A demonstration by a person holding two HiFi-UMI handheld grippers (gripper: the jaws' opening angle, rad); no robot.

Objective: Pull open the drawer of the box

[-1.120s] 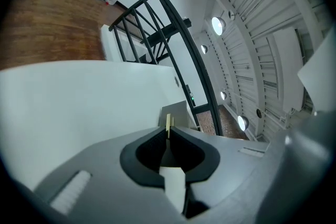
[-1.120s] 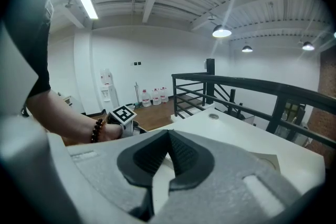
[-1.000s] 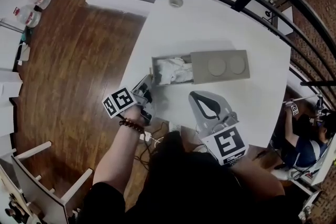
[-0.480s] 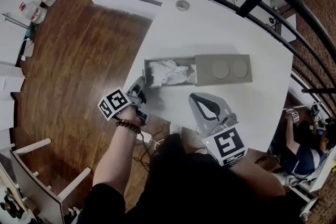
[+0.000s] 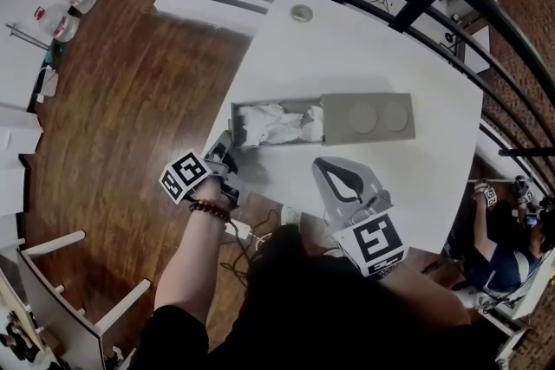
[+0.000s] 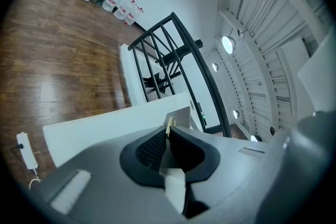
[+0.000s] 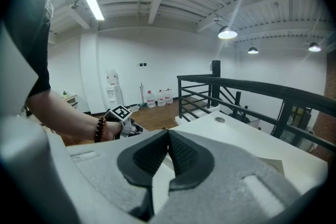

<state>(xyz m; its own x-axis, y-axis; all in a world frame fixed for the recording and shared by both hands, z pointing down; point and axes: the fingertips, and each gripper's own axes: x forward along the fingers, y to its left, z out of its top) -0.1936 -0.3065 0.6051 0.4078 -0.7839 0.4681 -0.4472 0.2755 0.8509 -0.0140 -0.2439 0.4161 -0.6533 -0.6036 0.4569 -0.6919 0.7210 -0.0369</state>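
Box (image 5: 364, 118) lies on the white tabletop (image 5: 347, 48), long axis left-right. Its drawer (image 5: 232, 127) sticks out of the left end and has white crumpled stuff (image 5: 277, 124) inside. The left claw (image 5: 225, 147) sits right at the drawer's left front end, so the drawer lies just right and far of it, and the pull line runs left along the box axis.

In the left gripper view the left claw (image 6: 168, 131) is pressed together on a thin pale tab, with the drawer front (image 6: 179, 117) just behind it. It looks like it is pinching the drawer's pull.

The right claw (image 5: 329, 169) rests on the near side of the box, apart from it. It is closed on nothing (image 7: 168, 136).

Compared with a second ago, the drawer is further out to the left, more of the inside shows, and the left claw has shifted left with it. The right claw is unchanged.
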